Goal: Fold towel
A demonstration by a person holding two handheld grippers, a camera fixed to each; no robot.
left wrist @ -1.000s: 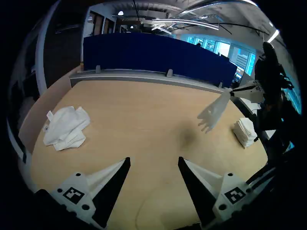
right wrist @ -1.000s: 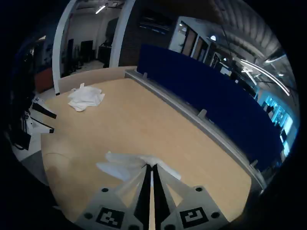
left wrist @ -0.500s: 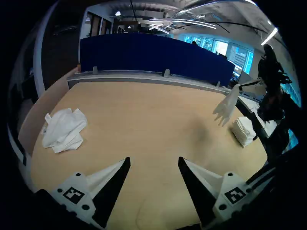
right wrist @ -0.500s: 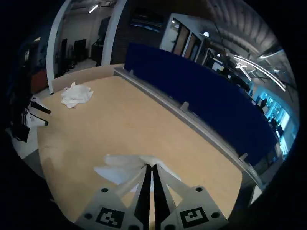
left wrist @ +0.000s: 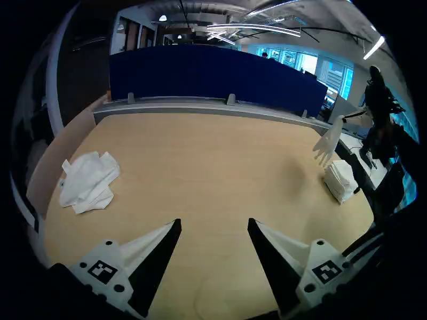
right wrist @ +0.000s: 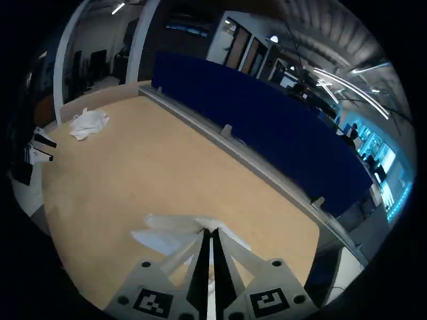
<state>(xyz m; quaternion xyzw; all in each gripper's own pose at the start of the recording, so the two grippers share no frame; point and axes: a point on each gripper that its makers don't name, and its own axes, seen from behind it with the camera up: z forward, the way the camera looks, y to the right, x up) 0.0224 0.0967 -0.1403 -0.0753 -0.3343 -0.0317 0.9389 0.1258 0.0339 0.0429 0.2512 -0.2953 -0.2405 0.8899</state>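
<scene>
A white towel hangs from my right gripper, which is shut on it above the wooden table. In the left gripper view that same towel dangles at the far right, just over a stack of folded white towels near the table's right edge. A crumpled heap of white towels lies at the left side of the table, seen small in the right gripper view as the heap. My left gripper stands open over the near edge with nothing between its fingers.
A long blue divider on a grey rail runs along the table's far side. A person stands in dark clothes at the right end. The left gripper sits at the far left edge in the right gripper view.
My right gripper has carried the hanging towel to the right, from mid-table to over the folded stack. The left gripper has stayed open and nearly still.
</scene>
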